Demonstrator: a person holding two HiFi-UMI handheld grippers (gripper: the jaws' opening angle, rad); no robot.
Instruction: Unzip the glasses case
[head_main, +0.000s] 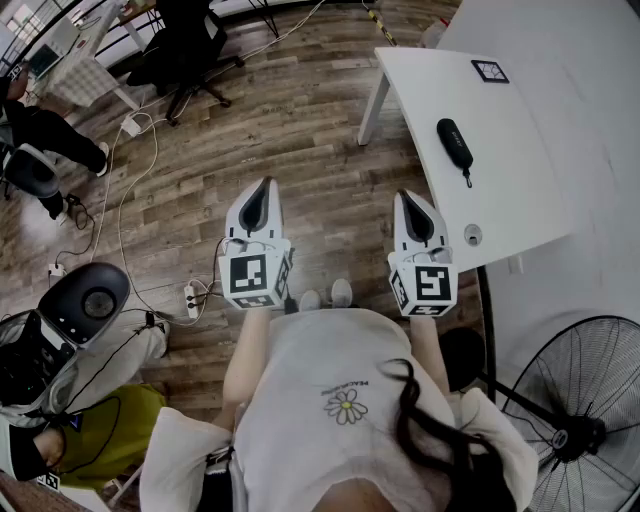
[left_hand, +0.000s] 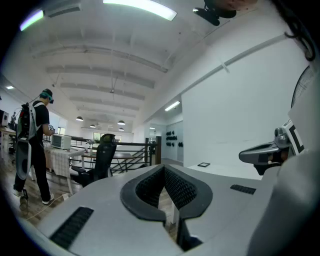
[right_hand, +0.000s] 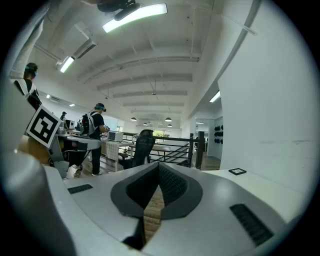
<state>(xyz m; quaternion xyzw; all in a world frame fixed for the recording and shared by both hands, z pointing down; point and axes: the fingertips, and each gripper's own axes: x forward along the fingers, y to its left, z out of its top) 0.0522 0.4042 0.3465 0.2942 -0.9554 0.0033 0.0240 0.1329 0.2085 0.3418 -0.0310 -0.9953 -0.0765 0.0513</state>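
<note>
1. Head view: the black glasses case (head_main: 455, 145) lies zipped on the white table (head_main: 540, 190), ahead and to the right of both grippers and well apart from them. A small framed marker tile (head_main: 489, 70) lies farther along the table. The left gripper (head_main: 262, 190) and the right gripper (head_main: 412, 200) are held level, side by side over the wooden floor (head_main: 300, 110). A standing fan (head_main: 585, 420) is at the lower right.
2. Left gripper view: the jaws are closed tip to tip with nothing between them. The table edge and the tile show beyond; the case is out of sight here.
3. Right gripper view: the jaws are pressed together and empty. An office chair (right_hand: 141, 147) stands ahead.
</note>
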